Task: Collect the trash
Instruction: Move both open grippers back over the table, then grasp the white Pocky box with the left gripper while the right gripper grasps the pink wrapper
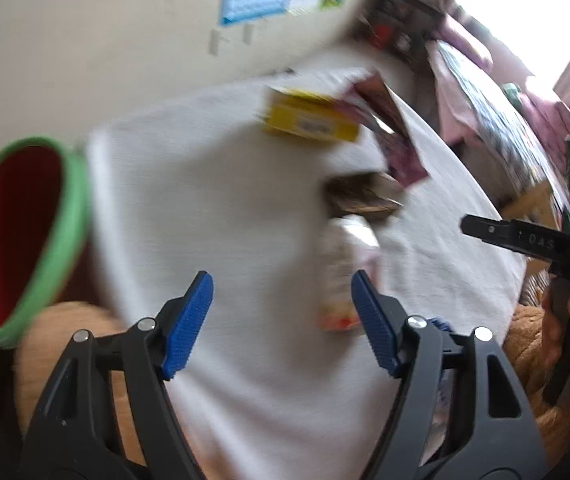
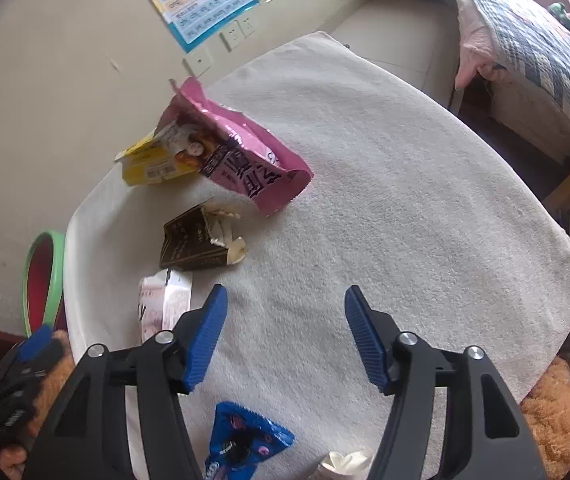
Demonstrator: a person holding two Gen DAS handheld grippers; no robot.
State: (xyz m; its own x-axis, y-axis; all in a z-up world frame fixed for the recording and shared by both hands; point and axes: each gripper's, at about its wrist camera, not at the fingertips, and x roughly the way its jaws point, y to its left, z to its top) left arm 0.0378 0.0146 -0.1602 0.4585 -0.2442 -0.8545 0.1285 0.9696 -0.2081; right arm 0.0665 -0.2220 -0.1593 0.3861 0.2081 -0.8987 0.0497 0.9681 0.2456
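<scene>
Trash lies scattered on the towel-covered counter (image 2: 405,184): pink bag (image 2: 245,156), yellow box (image 2: 149,168), brown carton (image 2: 193,240), white wrapper (image 2: 165,300), blue wrapper (image 2: 241,444). Both grippers, left (image 1: 281,320) and right (image 2: 285,336), gape wide and empty. Thin wrappers could slip the pads, or the towel bunch up; the bin (image 1: 25,236) sits off the counter's edge, so a drop may miss.

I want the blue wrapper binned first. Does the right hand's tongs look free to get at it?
Probably yes. The right tongs are open and empty, and the blue wrapper lies flat on the white cloth just beneath them, nothing on top; only a crumpled white paper sits beside it.
</scene>
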